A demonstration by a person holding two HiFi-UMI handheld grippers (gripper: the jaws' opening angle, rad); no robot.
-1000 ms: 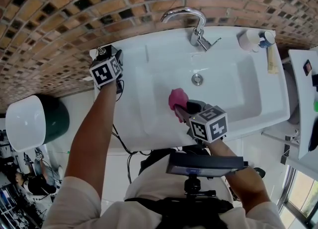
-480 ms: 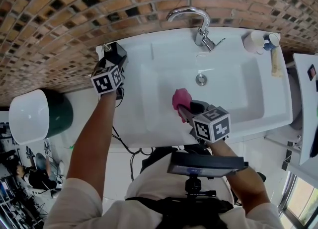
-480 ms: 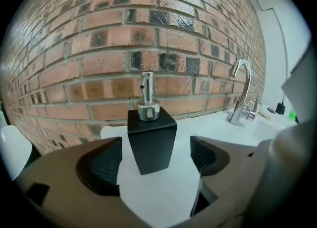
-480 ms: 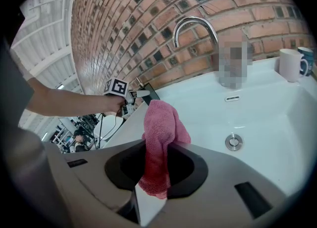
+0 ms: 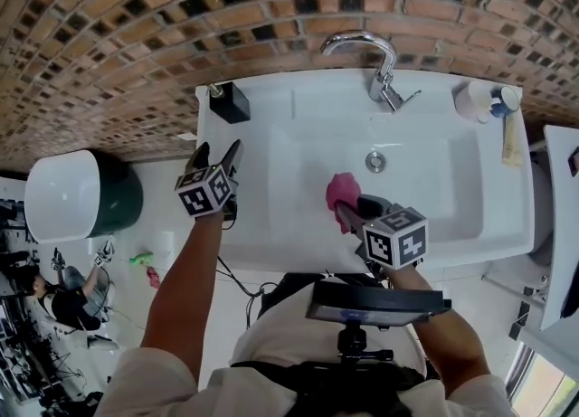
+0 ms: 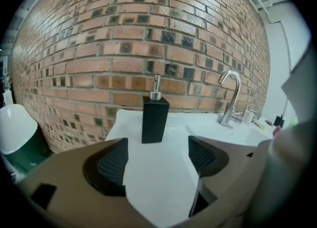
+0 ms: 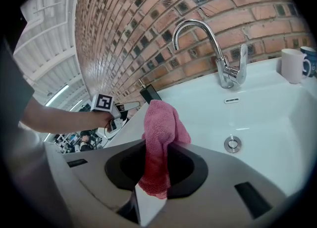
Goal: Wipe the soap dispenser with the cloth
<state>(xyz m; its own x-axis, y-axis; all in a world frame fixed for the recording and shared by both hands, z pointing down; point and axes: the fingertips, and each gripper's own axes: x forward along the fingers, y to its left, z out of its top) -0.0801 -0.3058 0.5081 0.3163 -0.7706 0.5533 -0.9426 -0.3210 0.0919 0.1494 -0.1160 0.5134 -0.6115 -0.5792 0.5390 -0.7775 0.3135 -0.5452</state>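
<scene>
Pink terry cloth (image 7: 161, 138) is pinched between the closed jaws of the right gripper (image 7: 157, 172), with its loose end flopping up past the tips. The left gripper (image 6: 156, 160) has its jaws spread wide and nothing in them. The black soap dispenser (image 6: 155, 119) stands straight ahead of that gap, clear of both pads. Looks like the approach step, no wiping yet. Next the right one probably has to carry the cloth over to the dispenser, maybe with the left steadying it.
</scene>
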